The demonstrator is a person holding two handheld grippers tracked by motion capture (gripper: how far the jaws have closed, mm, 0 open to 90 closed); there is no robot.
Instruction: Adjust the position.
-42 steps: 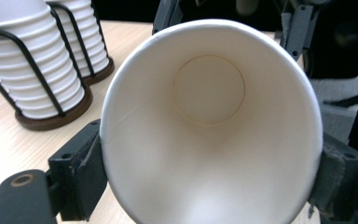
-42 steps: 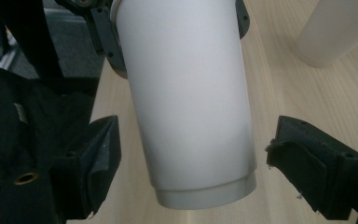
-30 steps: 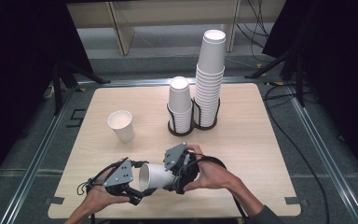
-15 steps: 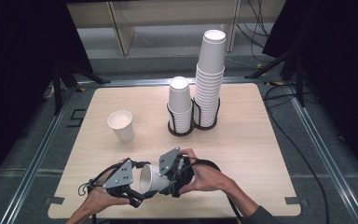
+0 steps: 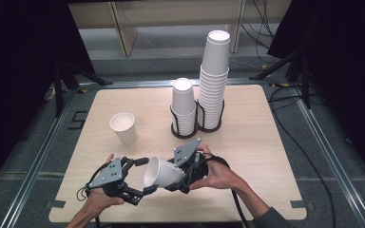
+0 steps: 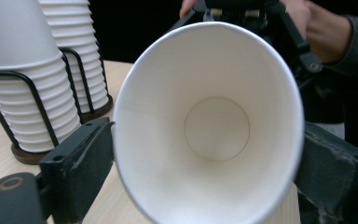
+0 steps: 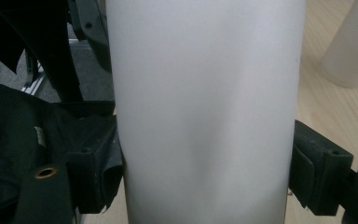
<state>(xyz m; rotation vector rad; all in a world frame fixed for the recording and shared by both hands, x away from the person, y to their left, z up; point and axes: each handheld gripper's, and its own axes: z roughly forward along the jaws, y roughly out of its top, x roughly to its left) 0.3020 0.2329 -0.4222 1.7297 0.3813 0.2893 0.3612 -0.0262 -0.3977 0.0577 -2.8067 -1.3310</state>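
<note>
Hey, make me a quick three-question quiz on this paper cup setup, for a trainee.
1. True or false: the held cup lies on its side between the left gripper and the right gripper.
2. Which stack in the wire holder is taller: A, the short stack, or B, the tall stack?
3. How does the lone cup on the table stand?

Key
1. True; its mouth faces the left gripper.
2. B.
3. Upright, mouth up, apart from the stacks.
</note>
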